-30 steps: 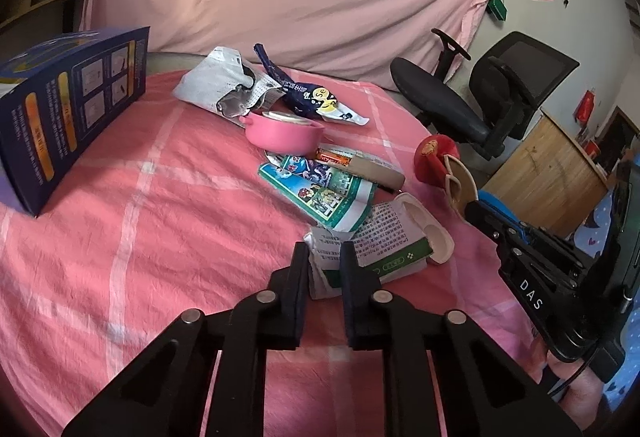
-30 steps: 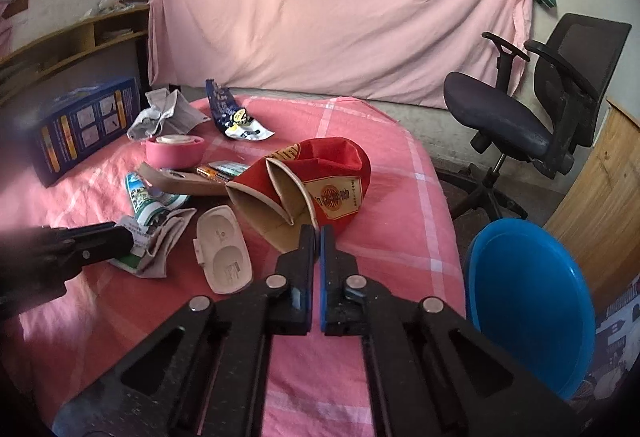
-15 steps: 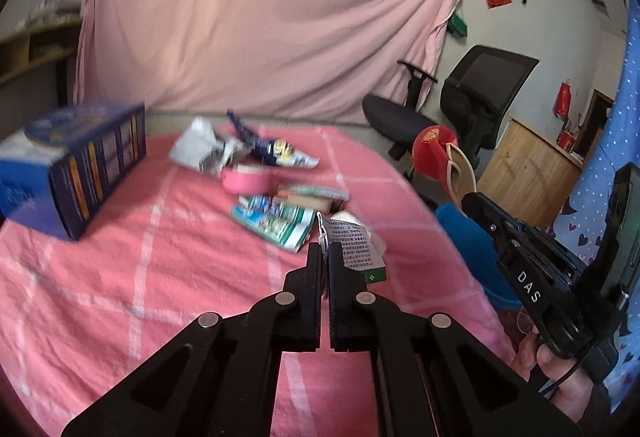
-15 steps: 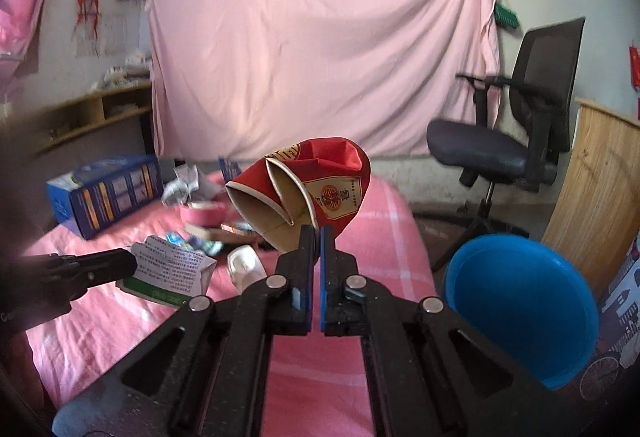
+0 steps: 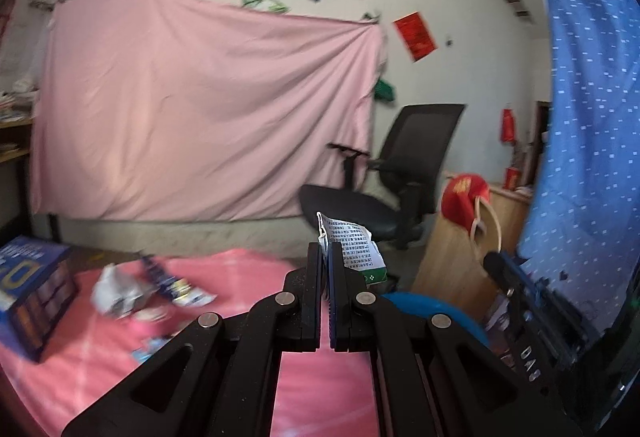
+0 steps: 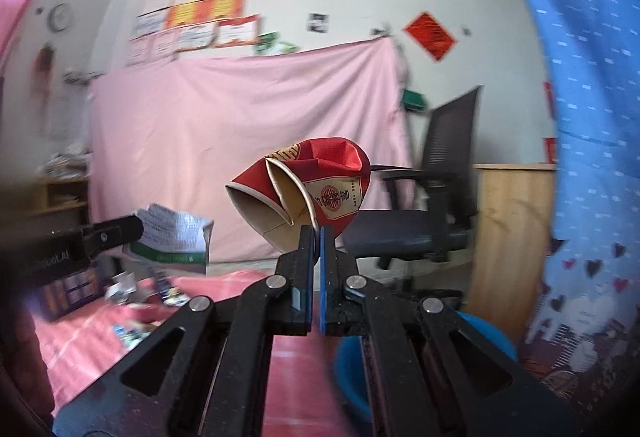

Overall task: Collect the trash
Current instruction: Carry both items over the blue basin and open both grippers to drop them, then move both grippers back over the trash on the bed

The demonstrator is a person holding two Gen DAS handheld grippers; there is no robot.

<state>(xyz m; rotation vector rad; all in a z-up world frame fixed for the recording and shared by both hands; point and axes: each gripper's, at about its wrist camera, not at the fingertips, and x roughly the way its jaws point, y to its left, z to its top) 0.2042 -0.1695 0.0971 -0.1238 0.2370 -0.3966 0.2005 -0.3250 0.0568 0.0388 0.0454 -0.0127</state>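
My left gripper is shut on a white printed paper packet with a green band, lifted clear above the pink table. The same packet shows at the left of the right wrist view, in the left gripper's fingers. My right gripper is shut on the rim of two crushed red paper cups, held up in the air. Those cups appear at the right of the left wrist view, above the right gripper's body. A blue bin sits low to the right, beside the table.
More trash lies on the pink checked tablecloth: a crumpled white wrapper, a dark snack bag, a pink bowl. A blue box stands at the left. A black office chair, a wooden cabinet and a blue curtain are at the right.
Both grippers have risen from the table and swung towards the right. The left one closed on the paper packet and lifted it. The right still grips the red cups.
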